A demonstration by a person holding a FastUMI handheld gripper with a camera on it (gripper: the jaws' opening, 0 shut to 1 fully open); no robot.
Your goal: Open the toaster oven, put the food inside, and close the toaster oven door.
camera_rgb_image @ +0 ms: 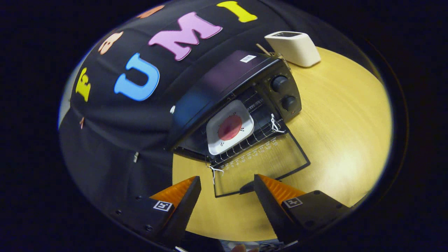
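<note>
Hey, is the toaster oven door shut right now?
No, the glass door lies folded down flat toward the open gripper, and the white plate of food sits on the rack inside the toaster oven.

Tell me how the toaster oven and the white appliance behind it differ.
The toaster oven is black and wide; the white appliance is cream-white and smaller. The oven stands open, its glass door folded down flat with a white plate of red food on the rack; the white appliance shows no opening from here. The oven has two round knobs; the white one shows none. Both stand on the wooden table. The gripper hovers open over the door's edge.
</note>
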